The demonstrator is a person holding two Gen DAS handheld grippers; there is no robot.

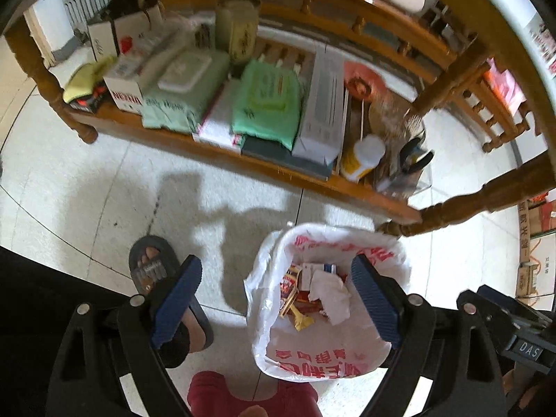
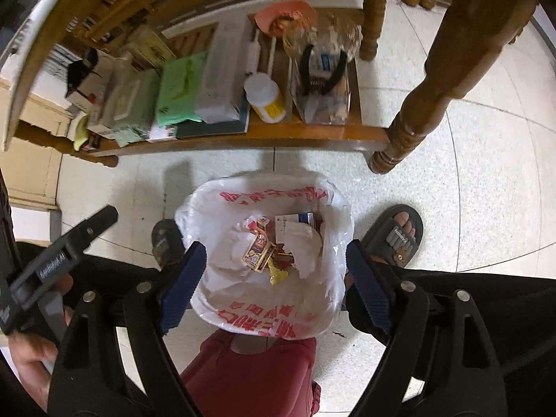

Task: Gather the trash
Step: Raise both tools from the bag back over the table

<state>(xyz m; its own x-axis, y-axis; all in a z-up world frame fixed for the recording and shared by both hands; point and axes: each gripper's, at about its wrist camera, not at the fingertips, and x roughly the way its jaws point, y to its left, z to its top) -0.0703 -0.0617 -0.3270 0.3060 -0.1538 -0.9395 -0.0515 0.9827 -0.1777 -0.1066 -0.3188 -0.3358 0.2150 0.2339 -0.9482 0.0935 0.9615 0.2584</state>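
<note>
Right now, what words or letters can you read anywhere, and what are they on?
"DAS" on the black gripper body at the right edge.
"NEXIA", roughly, in red on the white box on the wooden shelf.
Red characters on the white trash bag: too distorted to read.
Slipper strap lettering: too small.
</note>
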